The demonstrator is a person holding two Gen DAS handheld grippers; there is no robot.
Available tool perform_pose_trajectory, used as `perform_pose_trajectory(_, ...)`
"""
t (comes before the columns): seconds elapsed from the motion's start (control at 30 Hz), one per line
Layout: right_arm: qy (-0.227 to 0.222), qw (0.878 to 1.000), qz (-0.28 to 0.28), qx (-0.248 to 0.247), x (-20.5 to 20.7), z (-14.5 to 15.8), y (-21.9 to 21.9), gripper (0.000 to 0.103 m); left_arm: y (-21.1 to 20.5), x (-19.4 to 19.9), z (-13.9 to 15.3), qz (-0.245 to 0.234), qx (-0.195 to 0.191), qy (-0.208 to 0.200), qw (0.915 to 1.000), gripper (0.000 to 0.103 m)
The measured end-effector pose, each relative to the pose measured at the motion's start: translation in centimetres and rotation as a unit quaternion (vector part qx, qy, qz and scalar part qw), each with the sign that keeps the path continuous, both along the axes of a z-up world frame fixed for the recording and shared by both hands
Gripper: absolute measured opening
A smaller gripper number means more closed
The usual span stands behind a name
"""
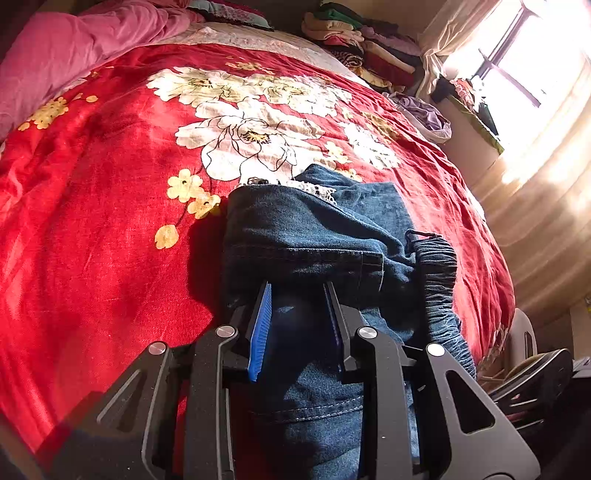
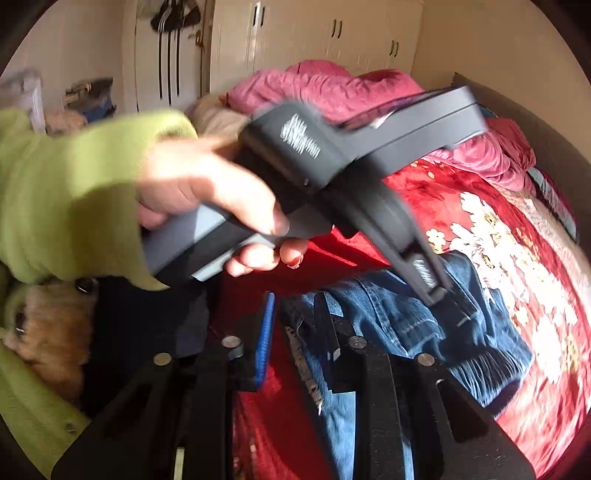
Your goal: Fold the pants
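Looking down my left gripper [image 1: 297, 295], I see its jaws standing a narrow way apart with blue denim bunched between them; the blue ribbed pad [image 1: 260, 332] sits against the cloth, so I read this as a grip on the jeans [image 1: 306, 236]. From here the jeans lie folded over on the red floral bedspread [image 1: 110, 221], the elastic waistband [image 1: 441, 280] gathered at the right and a strip of white lace [image 1: 317, 190] showing at the far edge of the fold.

In my right wrist view, the right gripper [image 2: 301, 317] has its jaws a little apart over the near edge of the denim. A frayed seam [image 2: 306, 369] runs between the fingers, but motion blur keeps me from telling whether the pads press on it. Just beyond, the person's hand [image 2: 207, 195] in a lime-green sleeve [image 2: 74, 192] holds the left tool's grey handle, whose fingers reach down onto the jeans.

Farther off, a pink quilt [image 1: 74, 55] is heaped at the head of the bed, a stack of folded clothes [image 1: 365, 48] sits at its far corner, and a sunlit window [image 1: 524, 55] glares on the right. White cupboards [image 2: 314, 33] line the back wall.
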State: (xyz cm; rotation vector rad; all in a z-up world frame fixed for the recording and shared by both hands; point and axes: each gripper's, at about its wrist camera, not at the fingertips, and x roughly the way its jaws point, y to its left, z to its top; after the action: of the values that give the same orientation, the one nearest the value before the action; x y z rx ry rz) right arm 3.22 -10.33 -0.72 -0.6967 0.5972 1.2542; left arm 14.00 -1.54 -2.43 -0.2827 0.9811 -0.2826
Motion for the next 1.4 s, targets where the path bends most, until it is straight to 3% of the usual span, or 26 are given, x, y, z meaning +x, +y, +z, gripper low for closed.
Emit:
perform_pose_trajectory(0.1, -0.024, 0.999, -0.001, -0.029, -0.6, -1.7, 1.7, 0.024, 0.0, 0.0, 0.0, -0.002, 0.0, -0.001, 1.0, 0.023)
perform_pose_trajectory(0.13, -0.011, 0.999, -0.002, -0.035, -0.5, -2.1, 1.9, 0.013, 0.0, 0.0, 0.0, -0.003, -0.001, -0.001, 1.0, 0.024)
perform_pose_trajectory(0.17, 0.007, 0.999, -0.002, -0.037, -0.4, -2.2, 1.8, 0.009, 0.0, 0.0, -0.1, -0.004, -0.002, -0.001, 1.0, 0.026)
perform_pose_trajectory(0.4, 0.043, 0.999, 0.0, -0.029, -0.3, -2.7, -0.1, 0.008, 0.0, 0.0, -0.2, -0.003, -0.01, -0.004, 0.9999, 0.027)
perform_pose_trajectory(0.53, 0.057, 0.998, -0.008, -0.018, -0.5, -2.8, -0.3, 0.015, -0.1, -0.5, 0.0, 0.003, -0.009, -0.01, 0.9999, 0.027)
perform_pose_trajectory(0.67, 0.071, 0.997, -0.02, 0.002, -0.1, -1.6, -1.4, 0.021, -0.5, -1.1, 0.4, 0.001, -0.005, -0.018, 0.9998, 0.038)
perform_pose_trajectory(1.03, 0.071, 0.995, -0.06, 0.038, 0.9, 1.6, -5.2, 0.04, -1.3, -1.9, 1.2, 0.001, 0.012, -0.026, 0.9996, 0.042)
perform_pose_trajectory(1.4, 0.049, 0.987, -0.136, 0.064, 2.0, 3.8, -8.1, 0.041, -1.5, -3.2, 2.3, 0.009, 0.037, -0.037, 0.9986, 0.05)
